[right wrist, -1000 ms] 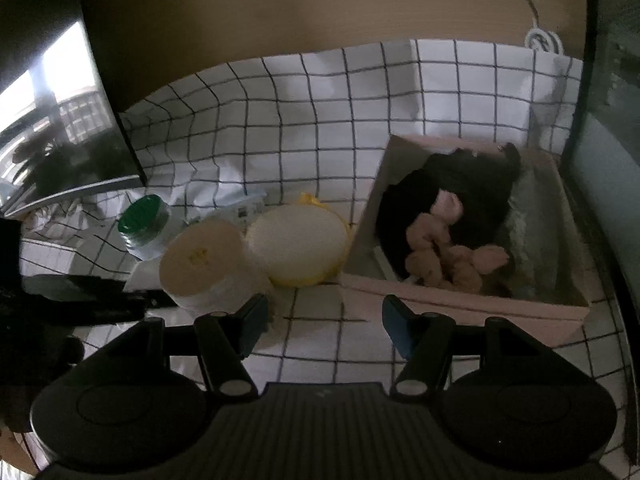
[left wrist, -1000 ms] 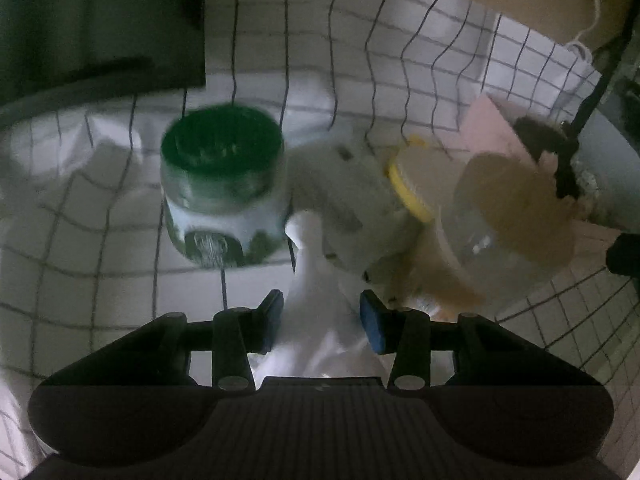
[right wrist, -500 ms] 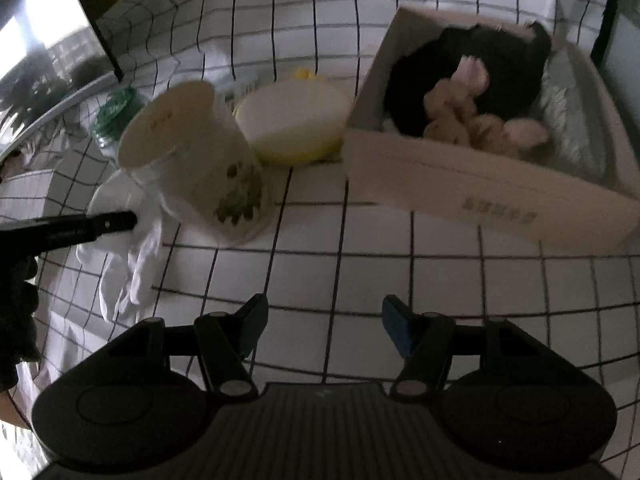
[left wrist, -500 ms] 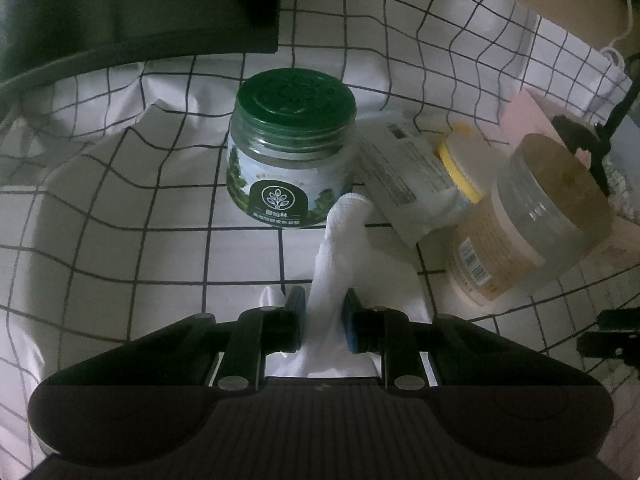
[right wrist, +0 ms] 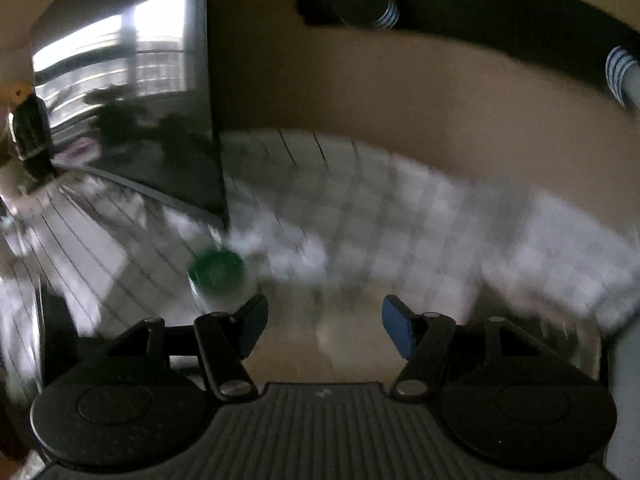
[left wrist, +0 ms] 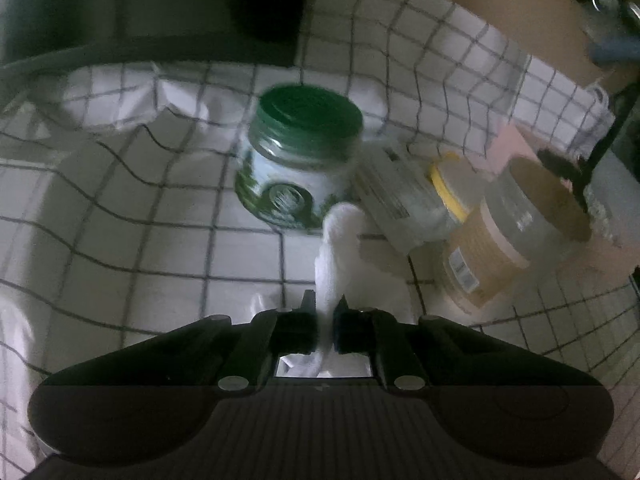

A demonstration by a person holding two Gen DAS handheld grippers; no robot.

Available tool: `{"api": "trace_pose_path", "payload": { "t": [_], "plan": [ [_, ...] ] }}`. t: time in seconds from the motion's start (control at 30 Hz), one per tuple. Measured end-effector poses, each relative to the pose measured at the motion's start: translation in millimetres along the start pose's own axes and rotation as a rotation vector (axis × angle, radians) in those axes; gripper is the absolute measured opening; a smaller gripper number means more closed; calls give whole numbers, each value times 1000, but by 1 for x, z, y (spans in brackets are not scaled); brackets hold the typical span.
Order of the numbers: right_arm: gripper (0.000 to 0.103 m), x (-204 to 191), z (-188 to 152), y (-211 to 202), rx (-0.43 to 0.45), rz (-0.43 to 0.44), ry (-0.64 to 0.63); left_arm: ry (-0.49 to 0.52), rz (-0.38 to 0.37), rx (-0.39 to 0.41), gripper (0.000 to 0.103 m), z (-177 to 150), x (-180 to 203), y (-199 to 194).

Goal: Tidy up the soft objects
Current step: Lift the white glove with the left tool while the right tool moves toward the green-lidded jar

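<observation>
The left tool [left wrist: 325, 322] has closed from half-open to fully pinched on the white glove [left wrist: 335, 248], which lies on the checked surface [left wrist: 120, 216] just before the green-lidded jar [left wrist: 304, 156]. So the glove is secured for lifting toward the pink box [left wrist: 510, 148]. The right tool [right wrist: 324, 326] stays open and empty, its view now swung off the box.

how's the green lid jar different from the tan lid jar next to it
The green-lidded jar has a white and green printed label; the tan-lidded jar has a clear upper wall over an orange band. The green-lidded jar looks smaller than the tan-lidded jar. Both stand on the checked cloth, lids on.
</observation>
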State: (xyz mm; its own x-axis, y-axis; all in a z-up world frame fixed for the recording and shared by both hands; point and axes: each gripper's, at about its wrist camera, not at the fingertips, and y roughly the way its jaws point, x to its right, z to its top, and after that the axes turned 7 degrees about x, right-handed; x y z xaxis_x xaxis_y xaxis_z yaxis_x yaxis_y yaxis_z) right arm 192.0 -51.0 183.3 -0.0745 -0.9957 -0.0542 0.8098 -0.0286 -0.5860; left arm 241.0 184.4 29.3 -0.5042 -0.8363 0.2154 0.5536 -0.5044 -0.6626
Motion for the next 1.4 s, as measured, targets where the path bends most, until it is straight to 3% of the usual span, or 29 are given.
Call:
{"api": "trace_pose_path", "payload": {
  "t": [0.13,0.27,0.43,0.57,0.8,0.93,1.0,1.07,1.13,1.23,1.4],
  "plan": [
    [64,5,61,50,-174,164,100,-13,5,89,9,10,-17,-28],
    [64,16,86,104,-321,123,146,-56,31,168,9,19,-38,-59],
    [64,28,73,144,-412,67,100,-118,76,248,9,35,-52,-87],
    [64,38,46,170,-533,104,76,-152,99,246,9,37,-50,-90],
    [64,54,19,207,-564,134,-25,-167,127,123,9,31,-32,-59],
    [64,72,5,225,-619,162,33,-157,81,93,9,28,-17,-43],
    [62,71,3,225,-593,211,42,-130,61,85,9,29,-10,-38],
    [52,64,8,225,-541,275,24,-122,47,81,9,28,-7,-37],
    [34,54,19,225,-514,339,13,-130,43,82,9,27,-6,-37],
    [31,50,33,237,-546,418,113,-161,53,87,9,23,-12,-38],
    [24,15,37,258,-616,394,165,-197,50,98,9,15,-20,-42]
  ]
}}
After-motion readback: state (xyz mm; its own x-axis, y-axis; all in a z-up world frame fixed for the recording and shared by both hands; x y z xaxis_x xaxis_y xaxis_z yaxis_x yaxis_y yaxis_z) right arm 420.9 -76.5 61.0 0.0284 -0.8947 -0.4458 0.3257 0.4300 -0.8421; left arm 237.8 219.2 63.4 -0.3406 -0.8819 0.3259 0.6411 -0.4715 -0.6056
